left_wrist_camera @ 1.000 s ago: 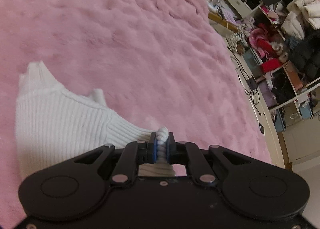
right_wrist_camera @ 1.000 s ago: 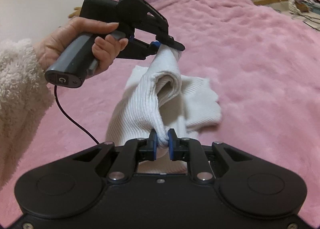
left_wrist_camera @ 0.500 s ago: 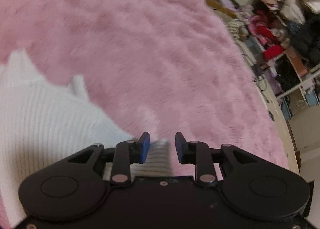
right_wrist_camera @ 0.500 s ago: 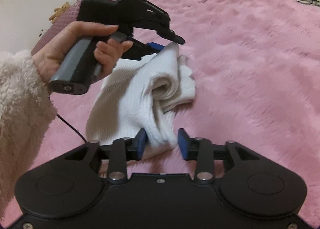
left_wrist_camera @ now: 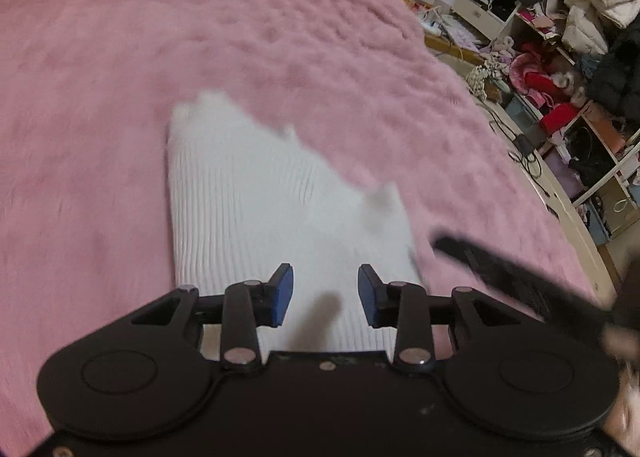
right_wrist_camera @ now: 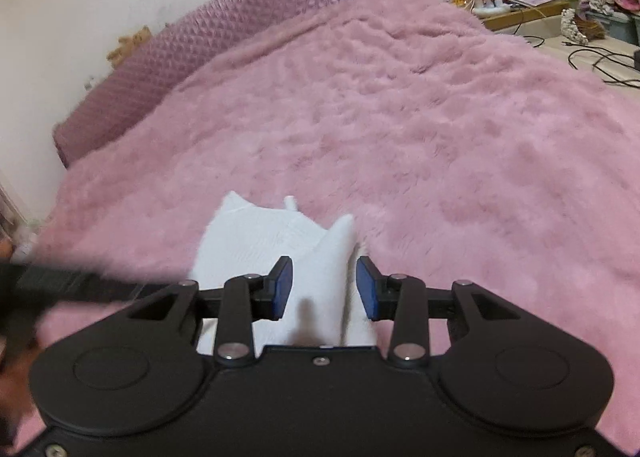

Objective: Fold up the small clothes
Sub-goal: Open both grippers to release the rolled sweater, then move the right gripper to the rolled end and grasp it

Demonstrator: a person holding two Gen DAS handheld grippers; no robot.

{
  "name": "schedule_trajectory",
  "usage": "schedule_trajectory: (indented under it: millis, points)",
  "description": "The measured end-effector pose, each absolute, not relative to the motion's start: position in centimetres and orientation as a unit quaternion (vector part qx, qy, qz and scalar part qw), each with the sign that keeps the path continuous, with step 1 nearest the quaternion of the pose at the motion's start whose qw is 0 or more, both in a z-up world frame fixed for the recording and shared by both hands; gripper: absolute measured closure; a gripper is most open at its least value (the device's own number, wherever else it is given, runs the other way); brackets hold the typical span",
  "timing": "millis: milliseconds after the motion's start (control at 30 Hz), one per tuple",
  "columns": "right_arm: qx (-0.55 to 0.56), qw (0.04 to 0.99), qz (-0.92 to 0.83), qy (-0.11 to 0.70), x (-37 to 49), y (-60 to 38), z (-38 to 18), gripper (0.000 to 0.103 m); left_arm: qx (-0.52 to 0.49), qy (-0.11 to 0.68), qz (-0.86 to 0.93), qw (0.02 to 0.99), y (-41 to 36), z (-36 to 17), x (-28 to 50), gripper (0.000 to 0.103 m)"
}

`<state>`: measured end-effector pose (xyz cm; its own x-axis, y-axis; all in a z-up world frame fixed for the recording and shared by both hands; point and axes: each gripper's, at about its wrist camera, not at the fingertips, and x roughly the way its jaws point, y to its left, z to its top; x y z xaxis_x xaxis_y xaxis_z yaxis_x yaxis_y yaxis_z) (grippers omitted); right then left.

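- Left gripper (left_wrist_camera: pixel 325 293) and right gripper (right_wrist_camera: pixel 323 288) are both spread wide, gripping nothing.
- White ribbed knit garment (left_wrist_camera: pixel 256 209) lies mid-bed on the fluffy pink blanket (left_wrist_camera: pixel 160 37).
- Regrip the two near corners evenly so the next fold lands square.

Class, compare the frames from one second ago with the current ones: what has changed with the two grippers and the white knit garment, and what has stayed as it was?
Both grippers let go: the left gripper and right gripper, each shut on the white knit garment a second ago, now stand open. The garment, then held up between them, has dropped flat onto the pink blanket. The blanket is unchanged.
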<state>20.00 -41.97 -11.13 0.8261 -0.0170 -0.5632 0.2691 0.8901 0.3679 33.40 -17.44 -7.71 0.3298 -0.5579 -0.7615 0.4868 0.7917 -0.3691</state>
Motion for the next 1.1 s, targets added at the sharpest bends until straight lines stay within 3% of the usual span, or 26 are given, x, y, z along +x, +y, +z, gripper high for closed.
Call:
schedule_trajectory:
  millis: [200, 267, 333, 533, 800, 1000, 1100]
  points:
    - [0.229, 0.915, -0.067, 0.326, 22.4, -41.5, -12.2, 0.066, -0.055, 0.495, -0.324, 0.804, -16.7, -10.0, 31.3, 0.067]
    - [0.225, 0.913, -0.066, 0.334, 22.7, -41.1, -12.5, 0.072, -0.065, 0.504, -0.325, 0.798, -16.8, -10.8, 31.5, 0.067]
    - [0.216, 0.914, -0.071, 0.336, 22.8, -40.9, -12.7, 0.084, -0.069, 0.510, -0.322, 0.794, -16.7, -11.6, 31.6, 0.067]
    - [0.196, 0.923, -0.086, 0.319, 21.9, -40.7, -12.1, 0.092, -0.051, 0.514, -0.323, 0.793, -16.9, -12.2, 30.8, 0.067]
    - [0.179, 0.916, -0.094, 0.347, 22.9, -41.0, -14.9, 0.092, -0.067, 0.520, -0.321, 0.789, -16.7, -13.6, 30.9, 0.066]
    - [0.228, 0.916, -0.081, 0.320, 21.0, -42.2, -13.8, 0.078, -0.053, 0.515, -0.313, 0.796, -17.0, -13.3, 30.3, 0.066]
    - [0.235, 0.920, -0.068, 0.306, 19.1, -42.0, -12.2, 0.076, -0.053, 0.512, -0.310, 0.799, -16.8, -12.9, 30.0, 0.066]
